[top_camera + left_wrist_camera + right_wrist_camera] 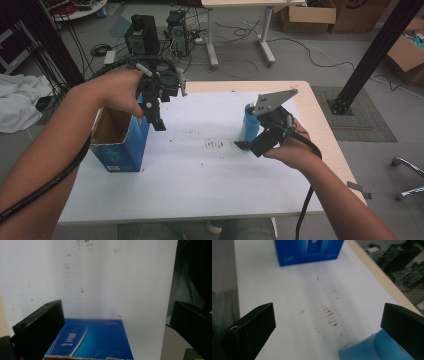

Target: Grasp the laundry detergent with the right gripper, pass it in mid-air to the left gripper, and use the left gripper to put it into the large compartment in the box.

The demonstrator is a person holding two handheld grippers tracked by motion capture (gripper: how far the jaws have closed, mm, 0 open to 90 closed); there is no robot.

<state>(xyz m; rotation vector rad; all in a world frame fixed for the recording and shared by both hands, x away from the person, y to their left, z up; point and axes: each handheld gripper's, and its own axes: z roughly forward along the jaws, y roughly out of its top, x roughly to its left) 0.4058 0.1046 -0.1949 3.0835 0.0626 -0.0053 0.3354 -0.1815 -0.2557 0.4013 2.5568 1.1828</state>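
Soft, even light; gripper views blurred, perhaps overexposed on white

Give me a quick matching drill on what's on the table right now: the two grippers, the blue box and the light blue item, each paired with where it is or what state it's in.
Things:
1. left gripper
2. right gripper
3. blue box
4. light blue object

Places or states:
A. stands open-topped at the table's left side
B. jaws open, held above the box's right edge
C. sits beside the right gripper, close to one jaw
D. jaws open, low over the white table, right of the smudges

Pairs: 1-B, 2-D, 3-A, 4-C
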